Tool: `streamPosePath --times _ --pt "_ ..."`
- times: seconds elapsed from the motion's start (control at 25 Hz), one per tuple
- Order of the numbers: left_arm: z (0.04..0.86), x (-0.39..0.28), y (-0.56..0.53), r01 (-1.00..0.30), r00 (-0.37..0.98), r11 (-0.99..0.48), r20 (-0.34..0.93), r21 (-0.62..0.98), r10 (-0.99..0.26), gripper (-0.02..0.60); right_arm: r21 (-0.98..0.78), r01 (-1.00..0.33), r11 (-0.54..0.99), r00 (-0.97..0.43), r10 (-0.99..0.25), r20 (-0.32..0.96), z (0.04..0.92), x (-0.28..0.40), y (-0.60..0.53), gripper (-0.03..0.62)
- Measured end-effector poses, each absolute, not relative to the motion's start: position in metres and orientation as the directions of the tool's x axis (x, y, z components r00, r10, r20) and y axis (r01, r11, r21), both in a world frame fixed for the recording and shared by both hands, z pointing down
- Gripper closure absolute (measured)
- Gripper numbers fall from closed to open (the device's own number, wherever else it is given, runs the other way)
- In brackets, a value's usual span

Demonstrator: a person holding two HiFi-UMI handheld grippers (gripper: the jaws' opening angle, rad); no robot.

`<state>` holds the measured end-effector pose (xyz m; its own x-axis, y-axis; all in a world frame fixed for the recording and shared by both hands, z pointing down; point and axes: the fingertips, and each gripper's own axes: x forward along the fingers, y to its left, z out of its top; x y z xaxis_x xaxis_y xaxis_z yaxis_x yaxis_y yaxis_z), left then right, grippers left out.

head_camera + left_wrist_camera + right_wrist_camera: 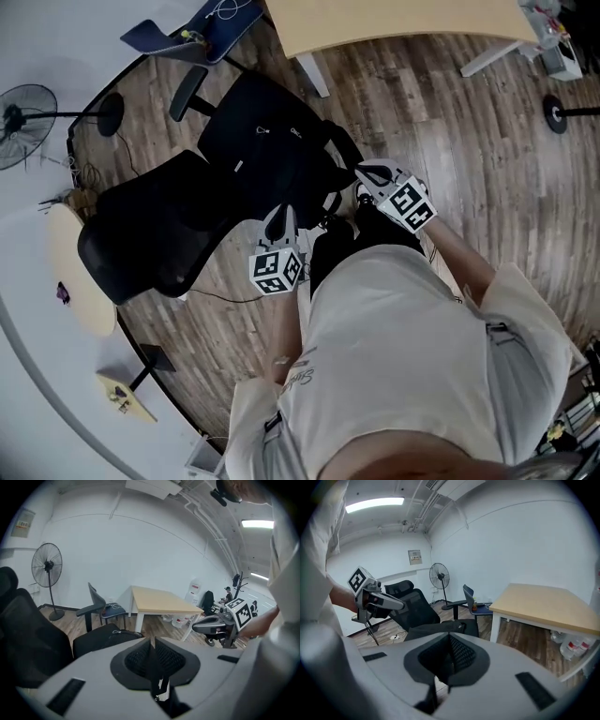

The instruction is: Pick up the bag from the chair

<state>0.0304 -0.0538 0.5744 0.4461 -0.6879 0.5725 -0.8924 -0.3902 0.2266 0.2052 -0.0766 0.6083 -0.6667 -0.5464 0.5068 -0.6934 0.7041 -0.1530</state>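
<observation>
Left gripper [279,217] and right gripper [364,172], both clenched empty, hover near the apparent bag [267,150] on the chair [150,234].

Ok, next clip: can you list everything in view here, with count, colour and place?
bag: 1, black, lying on the office chair's seat
office chair: 1, black, centre, in front of the person
table: 1, light wood top with white legs, top of the head view
small chair: 1, blue seat, top left, beyond the office chair
fan: 1, black, standing at the left edge
small table: 1, pale, at the left beside the office chair
floor: wood planks, brown
shirt: 1, light, on the person, bottom of the head view
left tongs: 1, grey and black, shut, empty, near the bag
right tongs: 1, grey and black, shut, empty, near the bag
</observation>
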Motion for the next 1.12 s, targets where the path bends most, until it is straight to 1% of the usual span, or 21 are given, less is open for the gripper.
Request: streamPosePath --times 0.12,0.24,0.4,0.52,0.64,0.72,0.76,0.8,0.84,0.96,1.04,1.12 --pt "0.591 0.009 -0.036 -0.915 0.402 -0.331 0.6 0.231 -0.692 0.545 -0.176 -0.666 0.725 -0.679 -0.492 0.545 0.632 0.197 -0.074 0.599" --pt "0.613 -0.011 -0.013 -0.927 0.373 -0.258 0.631 0.271 -0.68 0.545 -0.176 -0.636 0.751 -0.683 -0.442 0.581 0.649 0.188 -0.072 0.599" --pt "0.646 -0.03 0.009 -0.922 0.368 -0.161 0.66 0.353 -0.655 0.545 -0.147 -0.595 0.79 -0.677 -0.394 0.621 0.664 0.177 -0.074 0.599" --pt "0.668 -0.036 0.019 -0.915 0.379 -0.15 0.667 0.375 -0.641 0.545 -0.167 -0.545 0.822 -0.683 -0.319 0.657 0.68 0.171 -0.073 0.597" --pt "0.686 -0.036 0.028 -0.901 0.415 -0.181 0.66 0.395 -0.626 0.545 -0.226 -0.482 0.847 -0.708 -0.224 0.67 0.696 0.158 -0.068 0.516" --pt "0.702 -0.034 0.035 -0.886 0.447 -0.197 0.657 0.421 -0.607 0.541 -0.254 -0.449 0.857 -0.713 -0.172 0.68 0.707 0.152 -0.066 0.51" --pt "0.712 -0.033 0.038 -0.877 0.463 -0.196 0.659 0.439 -0.593 0.516 -0.27 -0.434 0.86 -0.713 -0.144 0.686 0.713 0.15 -0.065 0.496" --pt "0.723 -0.032 0.041 -0.867 0.478 -0.189 0.664 0.461 -0.575 0.445 -0.29 -0.418 0.861 -0.712 -0.113 0.693 0.72 0.147 -0.064 0.473" --pt "0.733 -0.031 0.046 -0.856 0.496 -0.181 0.667 0.485 -0.556 0.419 -0.312 -0.402 0.861 -0.708 -0.077 0.702 0.728 0.144 -0.062 0.448" --pt "0.763 -0.02 0.056 -0.817 0.555 -0.175 0.667 0.55 -0.497 0.405 -0.359 -0.359 0.861 -0.675 0.026 0.737 0.755 0.143 -0.055 0.394" --pt "0.78 -0.014 0.058 -0.798 0.588 -0.191 0.668 0.571 -0.456 0.403 -0.372 -0.342 0.863 -0.651 0.068 0.756 0.771 0.142 -0.057 0.385" --pt "0.792 -0.007 0.058 -0.795 0.602 -0.236 0.684 0.558 -0.411 0.4 -0.389 -0.327 0.861 -0.638 0.102 0.763 0.783 0.14 -0.06 0.368"
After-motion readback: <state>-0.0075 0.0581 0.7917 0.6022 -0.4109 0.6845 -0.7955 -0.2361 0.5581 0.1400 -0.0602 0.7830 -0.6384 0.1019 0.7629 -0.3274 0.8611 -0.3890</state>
